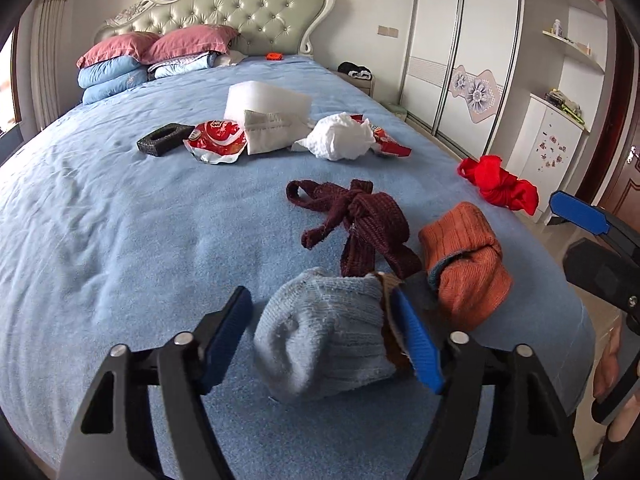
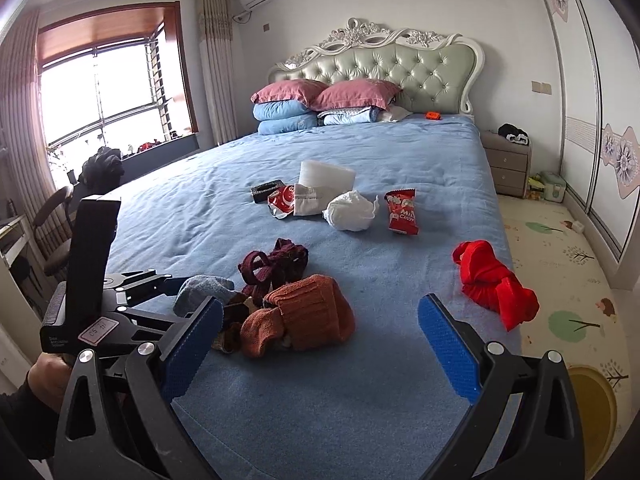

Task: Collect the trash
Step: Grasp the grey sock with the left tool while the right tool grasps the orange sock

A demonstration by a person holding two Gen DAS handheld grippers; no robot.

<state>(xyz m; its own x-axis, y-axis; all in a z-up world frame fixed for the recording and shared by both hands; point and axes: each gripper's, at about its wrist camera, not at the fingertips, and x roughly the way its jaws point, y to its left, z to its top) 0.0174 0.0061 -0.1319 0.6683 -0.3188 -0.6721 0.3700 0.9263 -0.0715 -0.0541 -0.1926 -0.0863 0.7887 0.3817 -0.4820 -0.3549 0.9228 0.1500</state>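
On the blue bed (image 1: 100,220) lie trash items: a red snack wrapper (image 1: 216,140), a crumpled white tissue (image 1: 340,136), a red candy packet (image 2: 402,210), a white foam block (image 1: 268,100), a white paper bag (image 1: 272,130) and a black foam piece (image 1: 164,140). My left gripper (image 1: 324,328) is open, its fingers either side of a light blue sock bundle (image 1: 324,340). My right gripper (image 2: 320,340) is open and empty above the bed's front, just right of an orange sock bundle (image 2: 304,312).
A maroon sock knot (image 1: 360,220), an orange sock bundle (image 1: 464,260) and a red sock knot (image 1: 500,184) lie near the bed's front right. Pillows (image 1: 160,52) are stacked at the headboard. A nightstand (image 2: 506,164) and wardrobe (image 1: 460,40) stand right of the bed.
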